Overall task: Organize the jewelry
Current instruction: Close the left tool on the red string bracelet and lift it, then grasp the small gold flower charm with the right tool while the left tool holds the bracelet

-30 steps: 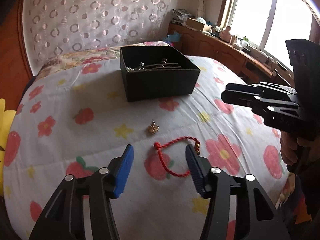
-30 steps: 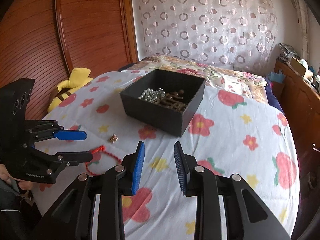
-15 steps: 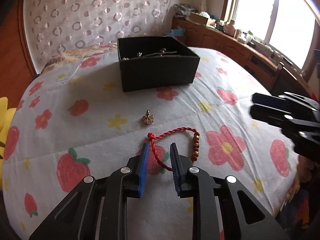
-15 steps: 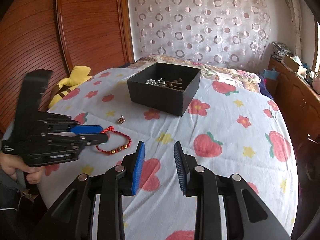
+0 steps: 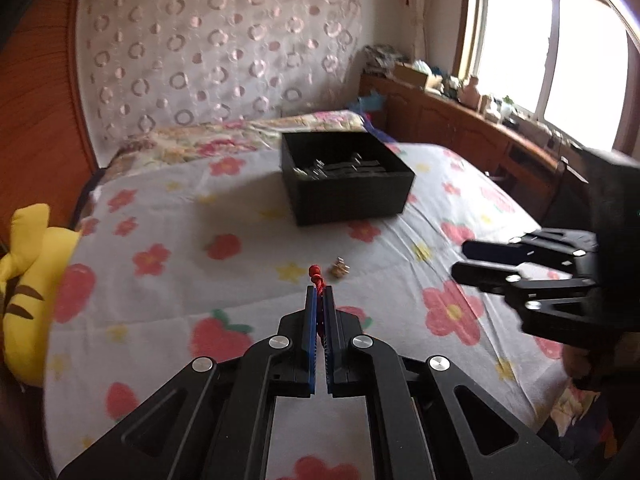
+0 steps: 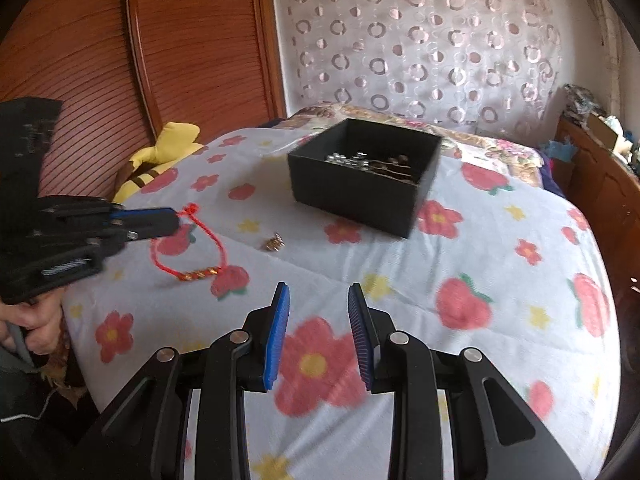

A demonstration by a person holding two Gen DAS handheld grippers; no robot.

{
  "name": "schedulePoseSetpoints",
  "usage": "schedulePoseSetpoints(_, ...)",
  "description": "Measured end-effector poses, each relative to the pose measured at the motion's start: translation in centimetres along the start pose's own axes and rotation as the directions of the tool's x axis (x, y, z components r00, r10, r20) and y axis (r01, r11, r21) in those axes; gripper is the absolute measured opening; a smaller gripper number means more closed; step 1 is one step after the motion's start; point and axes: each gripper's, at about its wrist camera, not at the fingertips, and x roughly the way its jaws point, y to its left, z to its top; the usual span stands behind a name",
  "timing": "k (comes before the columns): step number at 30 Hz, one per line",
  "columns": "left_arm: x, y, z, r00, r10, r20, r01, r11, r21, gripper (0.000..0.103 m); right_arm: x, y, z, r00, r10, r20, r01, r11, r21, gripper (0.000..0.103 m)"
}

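A white bedsheet printed with red flowers, strawberries and yellow stars (image 5: 168, 292) covers the bed. A yellow plush toy with brown stripes (image 5: 28, 280) lies at the bed's edge beside a reddish-brown ribbed wooden panel (image 6: 192, 40). A sheer curtain patterned with rings (image 6: 432, 44) hangs behind the bed. A brown wooden cabinet (image 5: 460, 128) carrying clutter runs beneath a bright window (image 5: 516, 36).
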Motion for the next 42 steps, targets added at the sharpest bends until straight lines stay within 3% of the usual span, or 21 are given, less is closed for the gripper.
schedulePoseSetpoints(11, -3.5, 2.4, -0.3, 0.998, 0.018, 0.061, -0.015, 0.999, -0.044, 0.002, 5.9, 2.8, 3.0, 0.996, 0.038, -0.086, -0.043, 0.998, -0.054, 0.033)
schedulePoseSetpoints(20, -4.8, 3.2, -0.7, 0.996, 0.018, 0.083, -0.013, 0.998, -0.06, 0.002, 8.8, 4.0, 4.1, 0.989, 0.014, -0.149, -0.028, 0.995, -0.093, 0.033)
schedulePoseSetpoints(23, -5.0, 3.4, -0.7, 0.996, 0.02, 0.088, -0.014, 0.998, -0.063, 0.002, 9.0, 4.6, 4.1, 0.988, -0.013, -0.156, -0.008, 0.991, -0.134, 0.028)
schedulePoseSetpoints(24, -5.1, 3.5, -0.7, 0.996, 0.02, 0.09, -0.014, 0.998, -0.064, 0.002, 9.0, 4.8, 4.1, 0.987, -0.007, -0.159, -0.016, 0.99, -0.142, 0.019)
schedulePoseSetpoints(25, -5.2, 3.5, -0.7, 0.996, 0.02, 0.092, -0.015, 0.998, -0.065, 0.002, 8.9, 5.0, 4.0, 0.986, -0.008, -0.164, -0.018, 0.988, -0.153, 0.017)
schedulePoseSetpoints(28, -5.5, 3.6, -0.6, 0.995, 0.022, 0.097, -0.016, 0.998, -0.065, 0.002, 8.7, 5.7, 3.8, 0.986, -0.033, -0.162, 0.001, 0.982, -0.191, 0.017)
schedulePoseSetpoints(42, -6.2, 3.4, 0.4, 0.993, 0.028, 0.118, -0.022, 0.998, -0.057, 0.002, 5.1, 5.9, 2.8, 0.993, -0.009, -0.121, -0.017, 0.978, -0.208, 0.017)
